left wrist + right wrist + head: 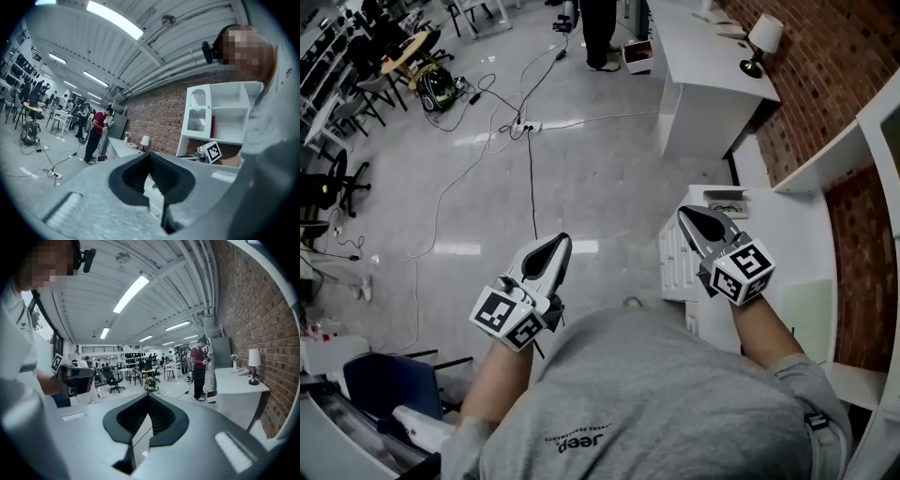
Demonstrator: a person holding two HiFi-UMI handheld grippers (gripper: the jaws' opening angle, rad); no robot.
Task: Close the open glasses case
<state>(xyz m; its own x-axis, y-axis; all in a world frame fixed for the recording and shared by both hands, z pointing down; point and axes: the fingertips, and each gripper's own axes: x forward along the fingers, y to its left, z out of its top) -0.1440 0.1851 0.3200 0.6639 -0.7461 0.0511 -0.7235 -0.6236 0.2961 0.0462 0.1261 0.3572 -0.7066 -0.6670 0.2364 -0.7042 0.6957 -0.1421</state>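
Holding left gripper (pixel 551 246) clenched empty at lower centre above the grey floor (pixel 581 169), right gripper (pixel 696 219) clenched empty at centre right by the white worktop (pixel 811 244), glasses case in no view.

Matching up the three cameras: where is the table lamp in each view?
Head view: lamp at top right, on the white desk.
Left gripper view: lamp small, near centre, on the desk.
Right gripper view: lamp at the right edge, on the desk.
Shared landmark: the brick wall behind it.
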